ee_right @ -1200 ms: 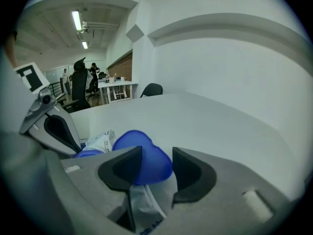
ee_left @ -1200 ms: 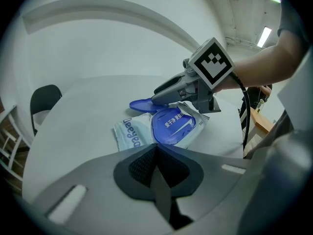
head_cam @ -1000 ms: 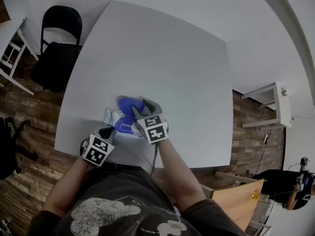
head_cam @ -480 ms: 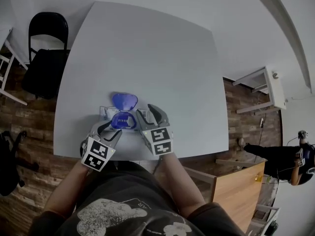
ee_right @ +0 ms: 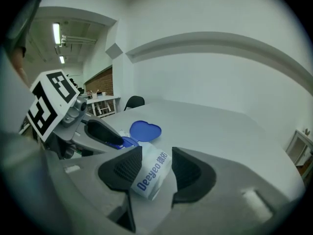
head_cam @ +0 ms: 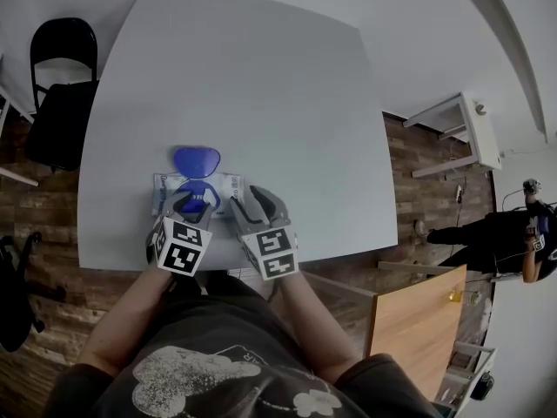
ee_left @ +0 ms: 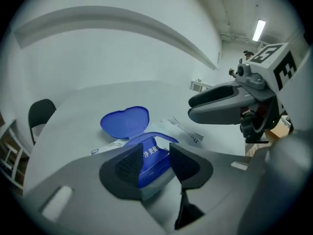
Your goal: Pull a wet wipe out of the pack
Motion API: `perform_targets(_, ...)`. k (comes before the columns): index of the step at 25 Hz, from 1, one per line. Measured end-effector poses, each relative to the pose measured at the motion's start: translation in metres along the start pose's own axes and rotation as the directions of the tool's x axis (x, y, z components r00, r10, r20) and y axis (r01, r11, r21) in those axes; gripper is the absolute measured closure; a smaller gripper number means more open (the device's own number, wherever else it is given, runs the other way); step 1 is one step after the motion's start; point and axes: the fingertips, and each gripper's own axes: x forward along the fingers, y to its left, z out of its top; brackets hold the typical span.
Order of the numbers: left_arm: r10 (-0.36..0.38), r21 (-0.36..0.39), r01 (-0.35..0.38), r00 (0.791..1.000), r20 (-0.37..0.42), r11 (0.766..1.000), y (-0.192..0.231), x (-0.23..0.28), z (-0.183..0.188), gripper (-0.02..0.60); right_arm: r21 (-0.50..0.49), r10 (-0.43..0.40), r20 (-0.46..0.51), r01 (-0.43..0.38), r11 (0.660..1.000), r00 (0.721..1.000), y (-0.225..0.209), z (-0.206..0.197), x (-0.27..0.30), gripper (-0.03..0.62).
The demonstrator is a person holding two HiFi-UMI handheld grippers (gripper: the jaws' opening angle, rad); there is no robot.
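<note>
Left tongs (ee_left: 155, 155) have moved over the pack (ee_left: 186, 129) and just opened, empty; its lid (ee_left: 125, 122) lies flipped back. Right tongs (ee_right: 156, 163) hang open at its end. Next: pinch a wipe.

right gripper (ee_right: 156, 156): jaws apart, pack (ee_right: 149, 178) end between them | lid (ee_right: 145, 130) flipped open (blue, heart-shaped)

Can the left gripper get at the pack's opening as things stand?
Likely yes. The lid is flipped back, and the left gripper, its jaws just opened and gripping nothing, points straight at the blue opening. The right gripper, open, sits at the end of the pack, not blocking.
</note>
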Motion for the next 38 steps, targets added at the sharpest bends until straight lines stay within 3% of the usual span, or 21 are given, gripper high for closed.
perform_targets(4,0.005,-0.016,-0.006,1.000,-0.028,1.000,-0.005,0.004,-0.002,0.441,-0.008,0.026,0.014,-0.026,1.000,1.000,-0.006,-0.003,-0.007,0.413)
perform_targets(18,0.118,-0.120,-0.126,0.991,-0.067,0.985,-0.011,0.003,-0.003,0.561,0.012,0.131,0.046,-0.132,0.991,0.990,-0.023,-0.010,-0.005,0.413)
perform_targets(26,0.157,-0.184,-0.154,0.988,0.002,0.971,-0.004,-0.029,0.020,0.565,-0.054,0.225,0.046,-0.222,0.974,0.973,-0.010,-0.005,0.003,0.416)
perform_targets(32,0.189,-0.213,-0.177,0.981,0.041,0.961,0.029,-0.062,0.012,0.565,-0.095,0.298,0.018,-0.295,0.951,0.954,0.032,0.005,0.015,0.454)
perform_targets(38,0.128,-0.206,-0.119,0.991,0.029,0.971,0.047,-0.070,-0.009,0.565,-0.098,0.307,-0.068,-0.313,0.945,0.949,0.074,0.008,0.036,0.507)
